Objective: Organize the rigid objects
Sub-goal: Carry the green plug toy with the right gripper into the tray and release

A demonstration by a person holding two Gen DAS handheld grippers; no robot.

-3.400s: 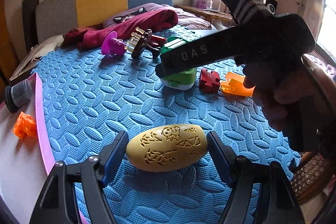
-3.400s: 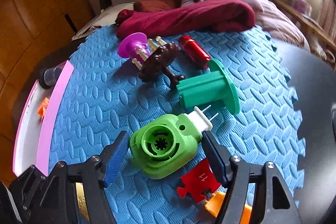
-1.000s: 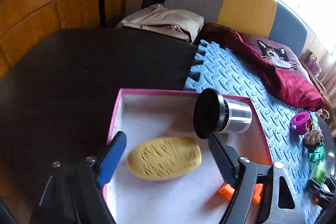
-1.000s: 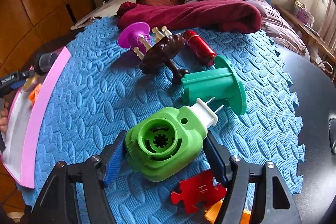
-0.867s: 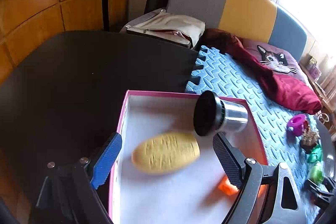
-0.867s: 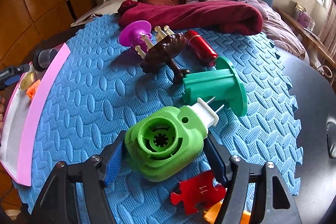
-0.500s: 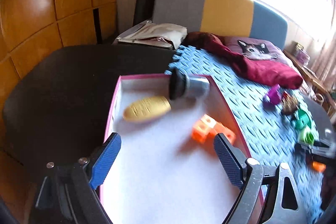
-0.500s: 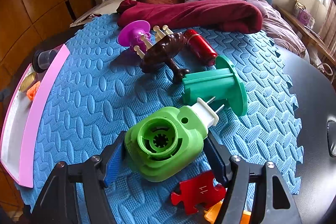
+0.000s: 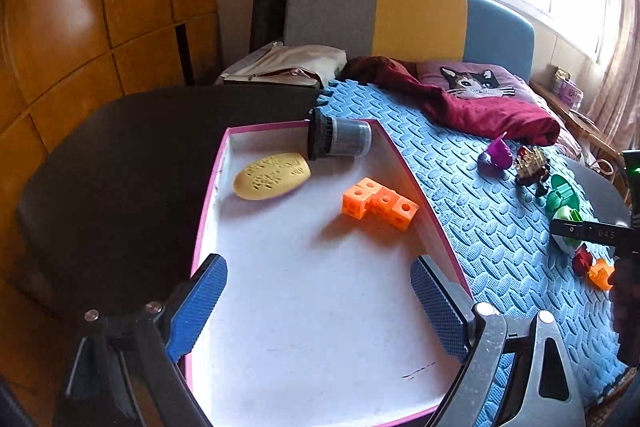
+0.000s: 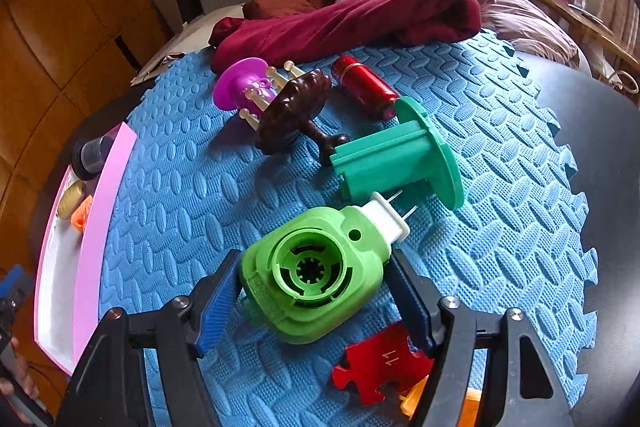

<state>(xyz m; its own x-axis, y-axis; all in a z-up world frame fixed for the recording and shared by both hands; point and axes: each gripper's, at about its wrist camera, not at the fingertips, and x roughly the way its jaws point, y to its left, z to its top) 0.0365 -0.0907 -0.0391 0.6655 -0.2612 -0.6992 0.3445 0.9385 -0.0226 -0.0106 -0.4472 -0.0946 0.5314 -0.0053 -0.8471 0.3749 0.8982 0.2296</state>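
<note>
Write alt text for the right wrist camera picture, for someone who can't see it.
A right gripper with blue-padded fingers shut on a bright green plastic plug-in device on a blue foam mat. Behind it lie a dark green plastic spool, a brown wooden toy, a red cylinder and a purple plastic disc; a red puzzle piece lies nearer.

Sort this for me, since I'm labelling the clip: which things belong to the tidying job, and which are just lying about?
Belonging to the job:
pink-rimmed tray
yellow oval piece
orange cube block
black-capped jar
green plug-in device, gripped by the right gripper
green spool
red puzzle piece
open left gripper

Lying about:
maroon garment
cat cushion
</note>
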